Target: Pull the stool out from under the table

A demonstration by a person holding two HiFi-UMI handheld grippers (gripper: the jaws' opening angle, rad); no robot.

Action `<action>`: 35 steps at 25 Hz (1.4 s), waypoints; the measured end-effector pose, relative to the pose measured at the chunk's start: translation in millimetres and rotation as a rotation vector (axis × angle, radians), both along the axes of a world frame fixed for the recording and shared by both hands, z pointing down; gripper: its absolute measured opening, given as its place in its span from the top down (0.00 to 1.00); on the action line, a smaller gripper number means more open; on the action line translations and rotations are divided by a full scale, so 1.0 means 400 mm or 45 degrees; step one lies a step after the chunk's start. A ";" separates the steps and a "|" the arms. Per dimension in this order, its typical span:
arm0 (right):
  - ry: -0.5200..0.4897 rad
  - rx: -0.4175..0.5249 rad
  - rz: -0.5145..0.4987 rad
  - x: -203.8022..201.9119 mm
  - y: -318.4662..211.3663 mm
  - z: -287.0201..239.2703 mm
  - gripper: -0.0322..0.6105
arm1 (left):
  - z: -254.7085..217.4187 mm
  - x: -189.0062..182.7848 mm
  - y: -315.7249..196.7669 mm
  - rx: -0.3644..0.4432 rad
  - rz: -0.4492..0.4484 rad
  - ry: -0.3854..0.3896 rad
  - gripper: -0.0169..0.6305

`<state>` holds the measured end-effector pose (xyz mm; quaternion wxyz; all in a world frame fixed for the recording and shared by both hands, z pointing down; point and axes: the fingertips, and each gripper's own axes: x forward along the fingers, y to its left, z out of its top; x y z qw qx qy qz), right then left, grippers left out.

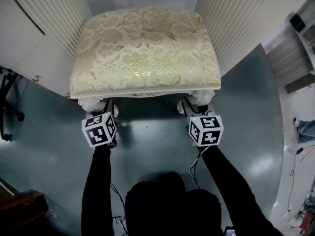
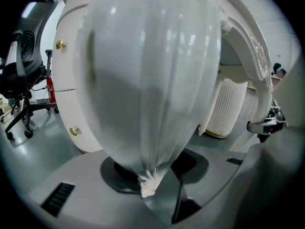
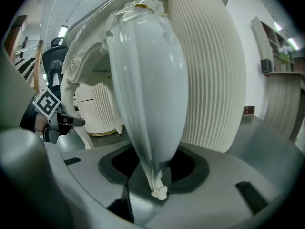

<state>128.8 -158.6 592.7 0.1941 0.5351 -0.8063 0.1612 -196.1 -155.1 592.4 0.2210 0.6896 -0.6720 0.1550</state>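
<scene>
Left gripper (image 1: 108, 109): jaws clamped on the near-left leg (image 2: 147, 80) of the stool (image 1: 145, 50); the leg fills the gap between them. Right gripper (image 1: 189, 109): jaws clamped likewise on the near-right leg (image 3: 152, 89). Both grippers sit just under the stool's front edge. Stool stands on the grey floor (image 1: 147, 146) between the table's two ribbed pedestals (image 1: 236, 18), floral seat fully in view. Office chair (image 2: 24, 75) well off the stool's left.

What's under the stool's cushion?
Two white front legs: the left gripper grips the left leg, the right gripper the right leg, grey floor between. In the head view the cushion covers the back legs.
</scene>
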 end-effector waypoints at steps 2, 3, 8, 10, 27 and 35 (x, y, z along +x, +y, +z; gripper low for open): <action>0.000 -0.008 -0.003 0.001 -0.001 0.000 0.68 | 0.000 0.001 0.001 0.000 -0.003 -0.001 0.71; 0.001 -0.015 -0.003 0.000 0.000 0.001 0.68 | -0.001 0.000 0.002 -0.003 -0.004 -0.001 0.71; 0.000 -0.042 0.008 -0.001 0.001 0.001 0.68 | -0.005 -0.002 0.003 -0.015 -0.008 -0.006 0.71; -0.002 -0.046 0.014 -0.001 0.003 0.002 0.68 | -0.005 -0.002 0.004 -0.015 -0.007 -0.007 0.71; 0.000 -0.082 0.046 0.001 0.018 0.007 0.68 | 0.002 -0.001 0.008 -0.055 0.020 -0.005 0.71; -0.001 -0.099 0.048 -0.001 0.024 0.007 0.68 | -0.001 -0.003 0.014 -0.062 0.019 -0.007 0.71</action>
